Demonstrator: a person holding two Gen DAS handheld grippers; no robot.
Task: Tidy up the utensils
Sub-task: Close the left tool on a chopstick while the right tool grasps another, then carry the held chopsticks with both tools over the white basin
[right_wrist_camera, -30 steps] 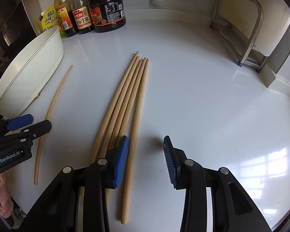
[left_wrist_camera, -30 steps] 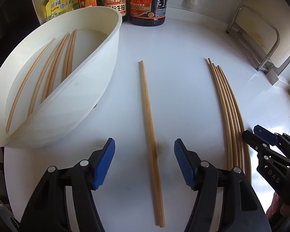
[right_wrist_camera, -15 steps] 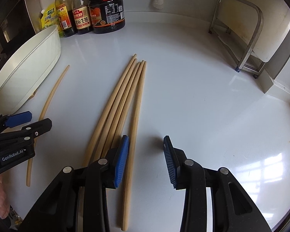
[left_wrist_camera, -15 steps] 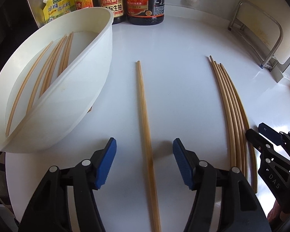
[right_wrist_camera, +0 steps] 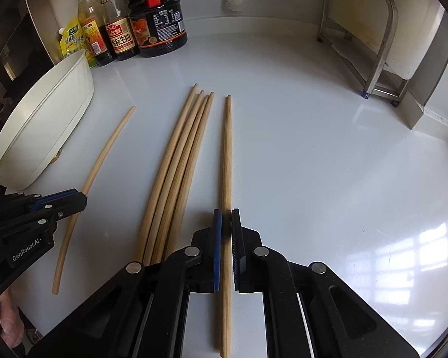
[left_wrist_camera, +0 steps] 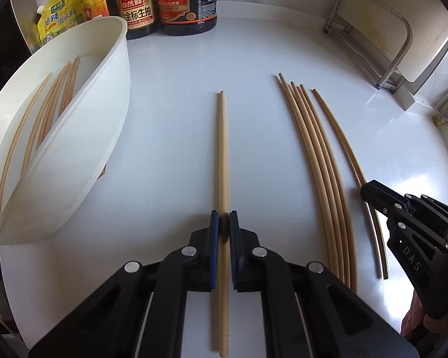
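Observation:
In the left wrist view my left gripper (left_wrist_camera: 223, 217) is shut on a single wooden chopstick (left_wrist_camera: 222, 149) that lies lengthwise on the white counter. Right of it lies a bundle of several chopsticks (left_wrist_camera: 316, 173). In the right wrist view my right gripper (right_wrist_camera: 227, 213) is shut on one chopstick (right_wrist_camera: 227, 149), set a little apart to the right of the bundle (right_wrist_camera: 179, 173). Each view catches the other gripper at its edge: the right gripper (left_wrist_camera: 370, 192) and the left gripper (right_wrist_camera: 79, 200). A white bowl (left_wrist_camera: 83, 149) at the left holds several more chopsticks (left_wrist_camera: 53, 104).
Sauce bottles (left_wrist_camera: 137, 3), a dark jug (left_wrist_camera: 188, 0) and a yellow pouch (left_wrist_camera: 56, 15) stand along the back wall. A metal rack (right_wrist_camera: 373, 44) sits at the back right. The bowl (right_wrist_camera: 44, 125) stands close to the counter's left edge. A person's fingers (right_wrist_camera: 6, 322) show at the frame edge.
Both grippers have gone from open to shut, each on a chopstick. The right one's chopstick now lies apart from the bundle, to its right.

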